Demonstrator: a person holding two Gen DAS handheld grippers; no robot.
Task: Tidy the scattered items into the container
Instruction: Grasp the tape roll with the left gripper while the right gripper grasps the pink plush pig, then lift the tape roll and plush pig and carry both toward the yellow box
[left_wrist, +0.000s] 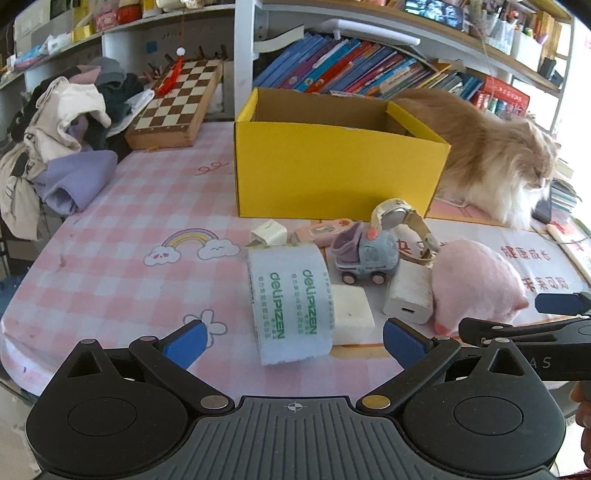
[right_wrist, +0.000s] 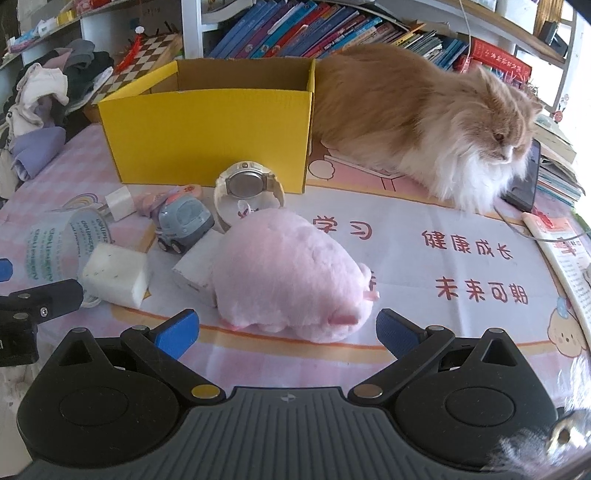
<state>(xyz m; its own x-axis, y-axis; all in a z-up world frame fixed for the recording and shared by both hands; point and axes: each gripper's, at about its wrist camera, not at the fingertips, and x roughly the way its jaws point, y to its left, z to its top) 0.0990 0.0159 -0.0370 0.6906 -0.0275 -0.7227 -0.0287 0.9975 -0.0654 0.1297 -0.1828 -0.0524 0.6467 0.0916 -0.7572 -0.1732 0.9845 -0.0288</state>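
Pink plush (right_wrist: 284, 273) btwn open right jaws

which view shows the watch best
The right wrist view: the watch shows its round case back and white strap in front of the yellow box. In the left wrist view the watch is smaller and angled.

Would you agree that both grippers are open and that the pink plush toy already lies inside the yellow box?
Not quite: the pink plush toy lies on the table in front of the yellow box, as the right wrist view shows. Both the left gripper and right gripper are indeed open.
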